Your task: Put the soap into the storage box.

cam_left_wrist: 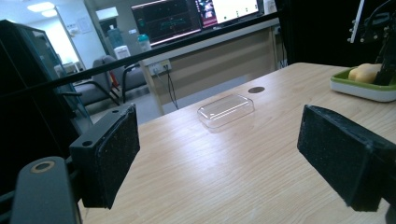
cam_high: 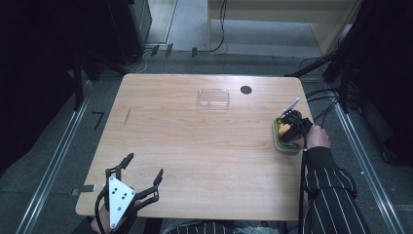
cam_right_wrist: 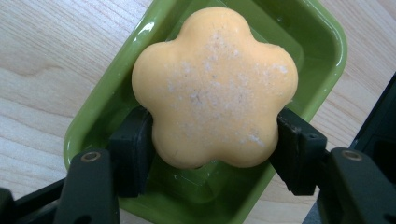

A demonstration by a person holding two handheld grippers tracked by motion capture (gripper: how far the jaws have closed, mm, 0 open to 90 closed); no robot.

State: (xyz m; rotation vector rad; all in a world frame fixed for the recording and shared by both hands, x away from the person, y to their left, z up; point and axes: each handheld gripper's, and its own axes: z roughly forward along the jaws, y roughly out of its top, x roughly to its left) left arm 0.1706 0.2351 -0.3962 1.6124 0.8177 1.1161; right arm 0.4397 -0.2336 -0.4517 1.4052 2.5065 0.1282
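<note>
A flower-shaped orange soap [cam_right_wrist: 215,86] sits in its green soap dish [cam_right_wrist: 327,42], pinched at its two sides between the pads of my right tongs [cam_right_wrist: 212,140], which reach down into the dish at the worktop's [cam_high: 195,146] right edge. I judge this the grasp step: the pads press the soap but it looks not yet lifted off the dish floor. The next move calls for a straight lift, firm enough that the slick bar does not slip, without dragging the dish along. Well ahead and to the left of these tongs lies a clear plastic lid [cam_high: 213,97]. My left tongs [cam_high: 144,176] hover spread and empty at the near left corner.
</note>
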